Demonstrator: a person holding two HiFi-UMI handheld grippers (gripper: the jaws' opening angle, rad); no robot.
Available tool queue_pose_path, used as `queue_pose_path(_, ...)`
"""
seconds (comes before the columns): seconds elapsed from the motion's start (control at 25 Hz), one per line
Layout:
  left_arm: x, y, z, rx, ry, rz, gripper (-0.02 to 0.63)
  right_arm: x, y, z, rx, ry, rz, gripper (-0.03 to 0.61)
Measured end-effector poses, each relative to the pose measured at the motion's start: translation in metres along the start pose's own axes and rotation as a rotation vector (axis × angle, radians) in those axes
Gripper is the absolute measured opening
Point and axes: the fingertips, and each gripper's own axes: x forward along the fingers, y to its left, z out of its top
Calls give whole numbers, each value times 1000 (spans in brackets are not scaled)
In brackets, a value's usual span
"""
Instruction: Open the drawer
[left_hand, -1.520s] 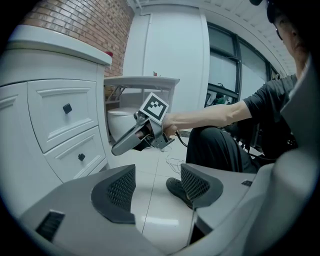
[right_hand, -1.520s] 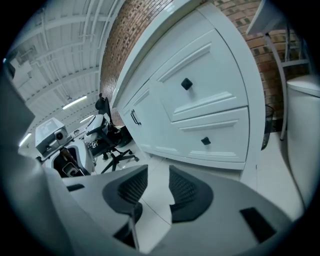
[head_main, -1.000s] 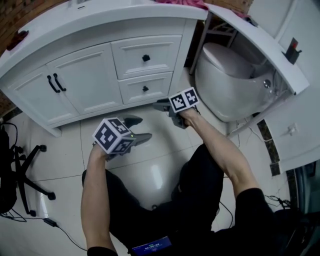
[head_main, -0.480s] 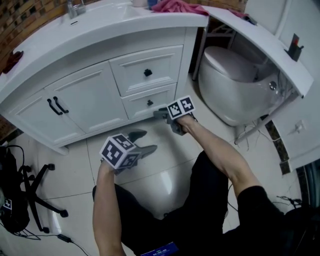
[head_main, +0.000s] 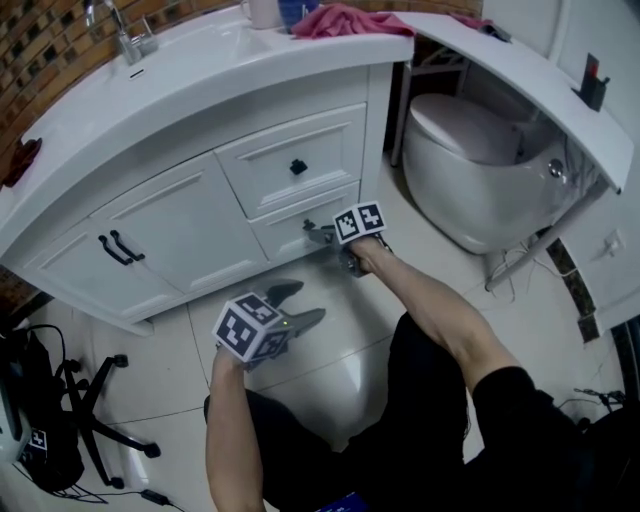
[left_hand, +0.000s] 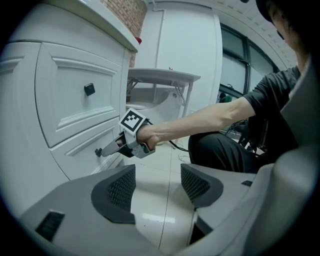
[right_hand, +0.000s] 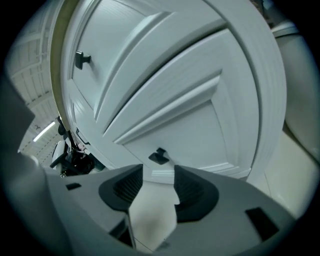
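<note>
Right gripper (head_main: 318, 232) is extended forward and angled downward, jaws opening with nothing between them. Left gripper (head_main: 298, 303) is held nearer the body, jaws apart and empty.

lit: bright, even | glare: floor (head_main: 345, 372) (soft patch) | edges: hvy fisheye w/ dark vignette, gripper views

Pink cloth (head_main: 345, 18) on white countertop (head_main: 200, 70), toilet (head_main: 470, 165) nearby
</note>
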Motion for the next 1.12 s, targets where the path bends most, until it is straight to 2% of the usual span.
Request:
queue_pose_path(0.36,0,-3,3,28,7,-9,287,24,-5,11,85,-40,16,241)
queue_pose_path(0.56,0,-3,0,32,18,-12,287,26,-7,19,133,-91,28,238)
queue_pose_path(0.76,2,-3,0,34,22,-13,287,26,-7,20,174,-101,45,230)
queue_pose_path(0.8,2,-3,0,34,22,-14,287,27,-6,20,178,-99,51,228)
queue_pose_path(0.88,3,-4,0,34,22,-15,287,28,-3,20,185,-93,59,173)
queue_pose_path(1.12,0,-1,-4,20,26,-8,287,29,-2,19,166,-79,43,172)
